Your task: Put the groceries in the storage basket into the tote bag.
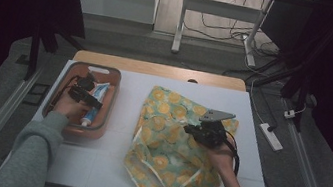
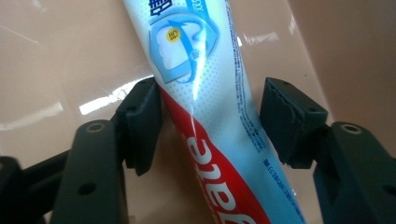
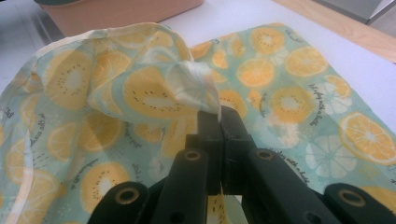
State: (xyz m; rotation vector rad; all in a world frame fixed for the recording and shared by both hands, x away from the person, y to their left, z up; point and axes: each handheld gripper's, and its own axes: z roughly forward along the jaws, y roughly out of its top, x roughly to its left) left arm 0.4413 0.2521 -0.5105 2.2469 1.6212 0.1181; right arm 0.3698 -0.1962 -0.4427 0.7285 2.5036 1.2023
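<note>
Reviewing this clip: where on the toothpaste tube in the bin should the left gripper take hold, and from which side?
Grip the toothpaste tube across its flattened mid-body, coming down from above. It lies flat on the bin floor, and the left gripper already straddles it, one jaw at each long edge, not yet pressing.

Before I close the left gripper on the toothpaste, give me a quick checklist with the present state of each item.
1. Toothpaste tube between the left gripper jaws: ok.
2. Pads pressing on the tube: not ok, gaps on both sides.
3. Tube lying inside the tray: ok.
4. Right gripper shut on the bag edge: ok.
5. Bag mouth lifted open: ok, edge raised.
6. Tube cap on: cannot tell.
</note>
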